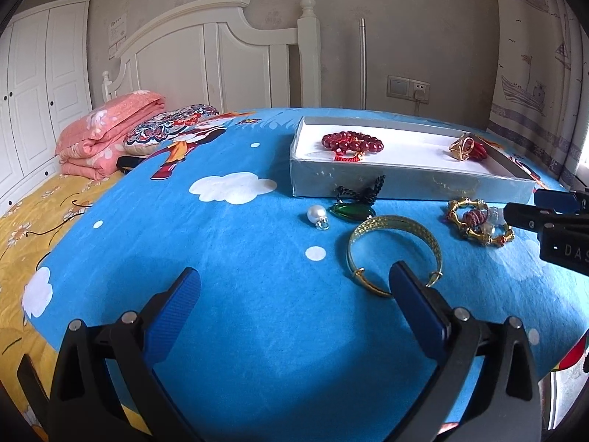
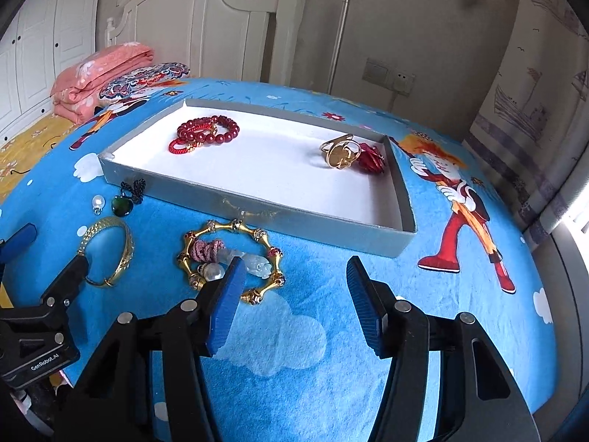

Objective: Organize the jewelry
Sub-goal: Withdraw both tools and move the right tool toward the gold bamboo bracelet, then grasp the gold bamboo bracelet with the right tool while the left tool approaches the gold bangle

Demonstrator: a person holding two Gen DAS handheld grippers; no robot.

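The left gripper (image 1: 294, 287) is held wide, and the right gripper (image 2: 294, 280) likewise, empty. Red beads (image 2: 206, 132) and a gold ring (image 2: 340, 153) are already placed in the tray (image 2: 257, 213); a bangle (image 1: 395, 246), bracelet (image 2: 228, 258), pendant (image 1: 353, 210) and pearl (image 1: 317, 215) are left at lower frame.

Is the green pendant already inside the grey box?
No, the green pendant lies on the blue bedspread just outside the near wall of the grey box, beside a pearl.
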